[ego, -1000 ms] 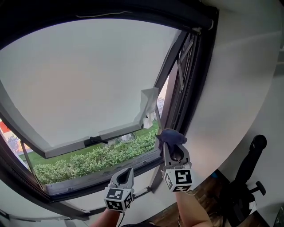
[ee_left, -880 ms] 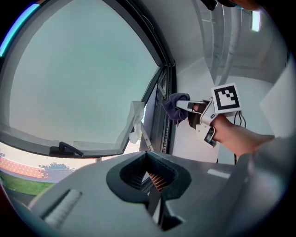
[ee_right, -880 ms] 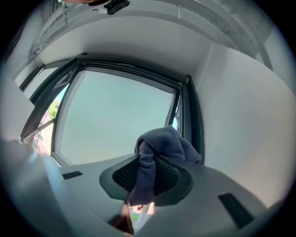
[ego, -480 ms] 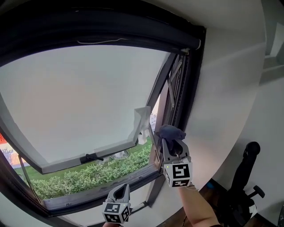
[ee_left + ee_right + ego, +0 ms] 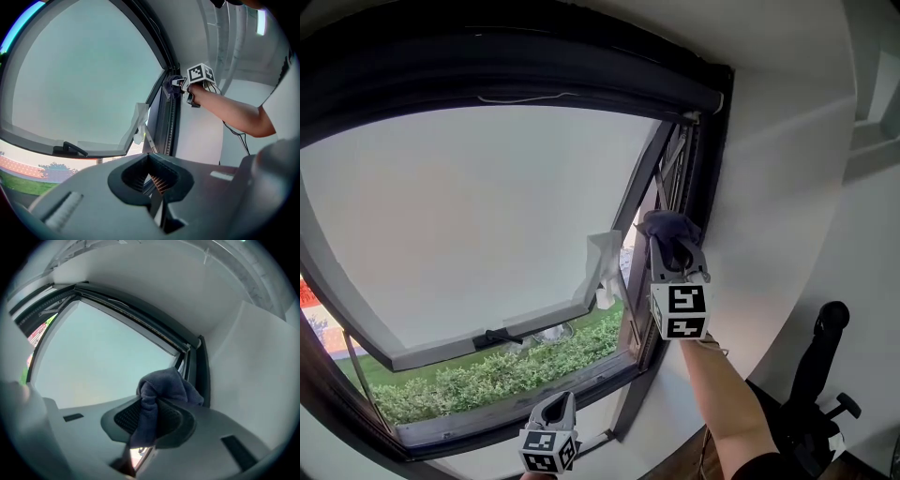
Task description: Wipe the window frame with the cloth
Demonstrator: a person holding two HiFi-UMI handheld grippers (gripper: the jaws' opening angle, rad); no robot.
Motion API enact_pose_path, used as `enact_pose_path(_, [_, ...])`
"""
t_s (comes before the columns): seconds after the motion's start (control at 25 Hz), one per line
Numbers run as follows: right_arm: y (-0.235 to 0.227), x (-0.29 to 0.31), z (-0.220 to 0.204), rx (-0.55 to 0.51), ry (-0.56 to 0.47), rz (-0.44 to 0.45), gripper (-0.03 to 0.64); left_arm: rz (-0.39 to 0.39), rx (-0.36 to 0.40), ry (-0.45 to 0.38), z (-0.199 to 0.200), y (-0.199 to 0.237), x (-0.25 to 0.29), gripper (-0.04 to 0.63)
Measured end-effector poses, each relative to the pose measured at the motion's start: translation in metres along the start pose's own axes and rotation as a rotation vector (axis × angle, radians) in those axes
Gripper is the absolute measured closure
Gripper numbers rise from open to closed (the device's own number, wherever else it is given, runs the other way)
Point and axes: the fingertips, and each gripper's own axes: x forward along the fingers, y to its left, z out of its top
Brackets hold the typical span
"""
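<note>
Cloth (image 5: 667,226) | clamped in my right gripper (image 5: 672,247), wiping frame (image 5: 713,159) upright | left gripper (image 5: 557,403) closed, empty | next: I press, drag along.

Head view: sat on the person's head, facing the window frame (image 5: 705,159) from a little way back. The left gripper (image 5: 560,398) showed at the bottom edge and the right gripper (image 5: 673,251) high against the frame's right upright.
Left gripper view: rode low and farther back, looking up along its own fingers (image 5: 161,183) at that upright.
Right gripper view: sat nearest, looking along its fingers (image 5: 125,416) past the cloth (image 5: 164,387) into the frame's upper right corner.
Shared: all three showed the right upright and the pane (image 5: 487,216). The head and left gripper views both took in the right gripper.
</note>
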Motion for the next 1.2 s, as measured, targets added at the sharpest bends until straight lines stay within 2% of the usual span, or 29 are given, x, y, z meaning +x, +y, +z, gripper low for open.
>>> enact_pose_path(0.24, [-0.029,0.035,0.012,-0.058,0.031,-0.079,0.541,0.017,-0.012,0.005,-0.004,0.007,-0.002,0.588])
enact_pose_path(0.4, [-0.041,0.045,0.008,-0.097,0.049,-0.093,0.541,0.021,-0.010,0.011,-0.006,0.007,-0.003,0.586])
enact_pose_path(0.6, [-0.045,0.049,0.004,-0.199,0.072,-0.107,0.543,0.021,-0.009,0.015,-0.006,0.003,-0.002,0.588])
enact_pose_path(1.2, [-0.041,0.046,-0.009,-0.212,0.145,-0.058,0.548,0.014,-0.016,0.059,-0.023,-0.011,-0.006,0.588])
